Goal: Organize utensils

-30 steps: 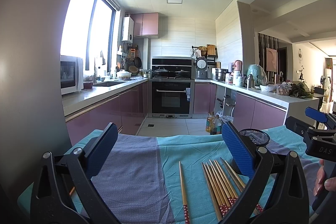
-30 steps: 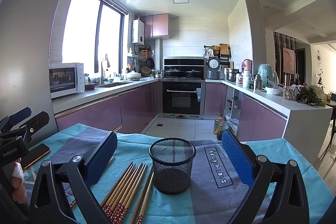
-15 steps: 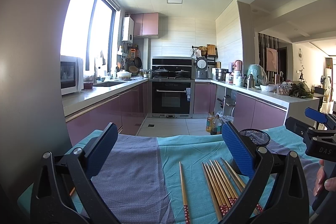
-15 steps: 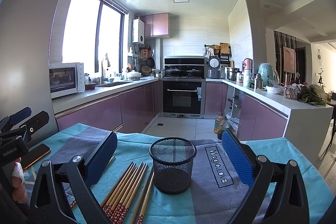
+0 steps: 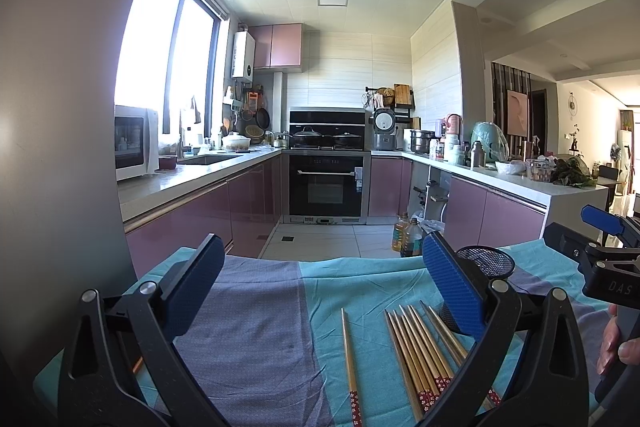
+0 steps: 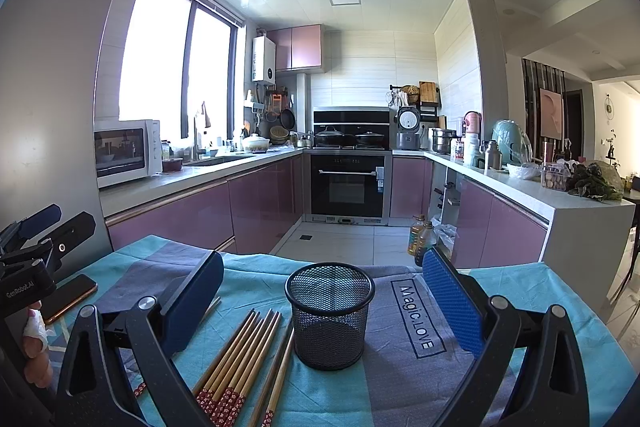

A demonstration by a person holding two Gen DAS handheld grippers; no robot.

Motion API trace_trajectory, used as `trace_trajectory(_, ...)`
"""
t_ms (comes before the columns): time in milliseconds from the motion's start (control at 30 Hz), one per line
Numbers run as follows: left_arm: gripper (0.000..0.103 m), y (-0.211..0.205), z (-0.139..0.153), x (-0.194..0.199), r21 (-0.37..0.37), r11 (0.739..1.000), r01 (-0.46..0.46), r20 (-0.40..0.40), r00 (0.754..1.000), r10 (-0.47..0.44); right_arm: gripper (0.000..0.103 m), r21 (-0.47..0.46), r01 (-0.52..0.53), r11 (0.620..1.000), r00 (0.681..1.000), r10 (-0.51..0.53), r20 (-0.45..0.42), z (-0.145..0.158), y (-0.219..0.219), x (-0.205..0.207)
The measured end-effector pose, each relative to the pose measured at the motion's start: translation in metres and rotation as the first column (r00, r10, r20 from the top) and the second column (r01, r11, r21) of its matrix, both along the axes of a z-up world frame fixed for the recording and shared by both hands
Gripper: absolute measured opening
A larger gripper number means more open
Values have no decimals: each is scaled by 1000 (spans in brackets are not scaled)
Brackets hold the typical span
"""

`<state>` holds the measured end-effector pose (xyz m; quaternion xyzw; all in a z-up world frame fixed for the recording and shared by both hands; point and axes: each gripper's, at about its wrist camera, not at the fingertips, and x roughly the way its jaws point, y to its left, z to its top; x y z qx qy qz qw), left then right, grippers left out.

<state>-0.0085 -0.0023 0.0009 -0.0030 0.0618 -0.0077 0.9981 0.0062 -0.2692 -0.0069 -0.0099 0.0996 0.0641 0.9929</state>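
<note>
both grippers spread wide over the table, holding nothing
chopsticks lie just left of the upright mesh cup; left gripper, right gripper.

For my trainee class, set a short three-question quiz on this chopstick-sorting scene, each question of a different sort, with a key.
1. True or false: the mesh cup already holds chopsticks.
2. Multiple choice: the bundle of chopsticks lies (A) inside the cup, (B) on the cloth beside the cup, (C) in the right gripper.
3. Fill in: one lone chopstick lies apart from the bundle, between the fingers of the ____ gripper.

Key: 1 false, the cup stands empty. 2 B. 3 left; both grippers are open and hold nothing.
</note>
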Motion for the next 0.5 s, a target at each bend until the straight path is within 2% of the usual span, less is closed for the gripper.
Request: trace_trajectory(500, 98, 0, 0, 0, 1, 1000, -1, 0, 1000, 1, 97, 5, -5, 1000, 1000, 5, -5, -1, 0, 0)
